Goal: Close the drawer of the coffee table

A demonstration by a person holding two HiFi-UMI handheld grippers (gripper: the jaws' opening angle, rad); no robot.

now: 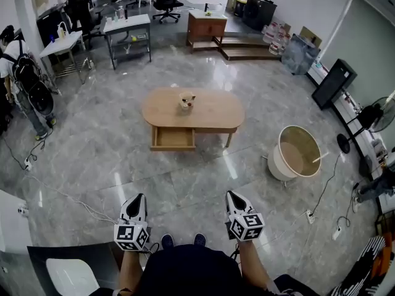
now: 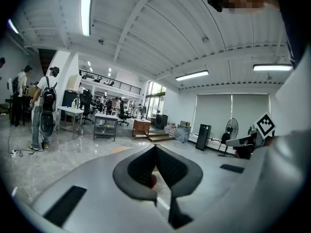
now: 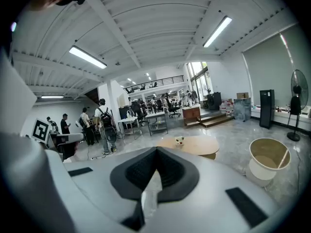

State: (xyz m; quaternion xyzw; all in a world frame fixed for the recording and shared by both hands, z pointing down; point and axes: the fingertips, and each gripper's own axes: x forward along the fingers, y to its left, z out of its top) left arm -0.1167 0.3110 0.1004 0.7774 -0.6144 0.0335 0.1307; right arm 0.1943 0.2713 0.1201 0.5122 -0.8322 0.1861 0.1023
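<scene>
An oval wooden coffee table [image 1: 213,111] stands on the grey floor well ahead of me. Its drawer [image 1: 173,138] is pulled out toward me on the left side of the front, and looks empty. A small cream object [image 1: 187,100] sits on the tabletop. The table [image 3: 197,145] also shows in the right gripper view, far off. My left gripper [image 1: 136,203] and right gripper [image 1: 233,198] are held low near my body, far from the table. Both are shut, with nothing between the jaws.
A round cream tub [image 1: 296,153] stands right of the table. Cables [image 1: 62,193] trail across the floor at left and right. A person with a backpack [image 1: 28,85] stands at far left. Desks [image 1: 126,32], a wooden cabinet [image 1: 207,26] and a fan [image 1: 367,119] line the room's edges.
</scene>
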